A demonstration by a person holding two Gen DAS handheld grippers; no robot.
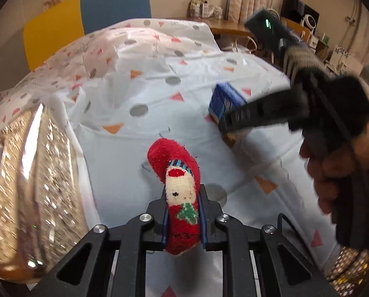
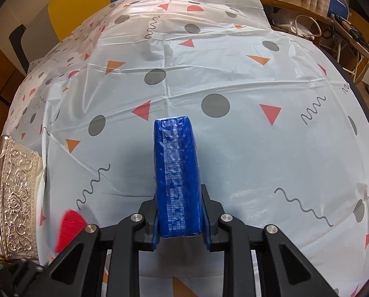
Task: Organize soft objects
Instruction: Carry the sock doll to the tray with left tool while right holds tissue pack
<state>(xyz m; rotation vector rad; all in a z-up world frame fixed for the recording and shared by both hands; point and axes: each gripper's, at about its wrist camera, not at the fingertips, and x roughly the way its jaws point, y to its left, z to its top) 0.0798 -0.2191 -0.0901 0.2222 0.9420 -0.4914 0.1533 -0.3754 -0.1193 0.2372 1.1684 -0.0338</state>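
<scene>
L hand-held gripper (image 1: 183, 219) clamps red sock (image 1: 179, 185); only R view shows R hand-held gripper (image 2: 182, 219) pinching blue pack (image 2: 177, 173).

A table wears a white tablecloth (image 2: 233, 148) printed with dots, triangles and squiggles. An ornate silver box (image 2: 13, 198) rests at its left edge.

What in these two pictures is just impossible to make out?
- Silver box: smeared by motion blur in the left wrist view; the frame's left edge cuts it off in the right wrist view.
- Blue packet: print too small to read; the right gripper hides its lower end.
- Red sock: the left gripper covers its lower part; only a red blur in the right wrist view.
</scene>
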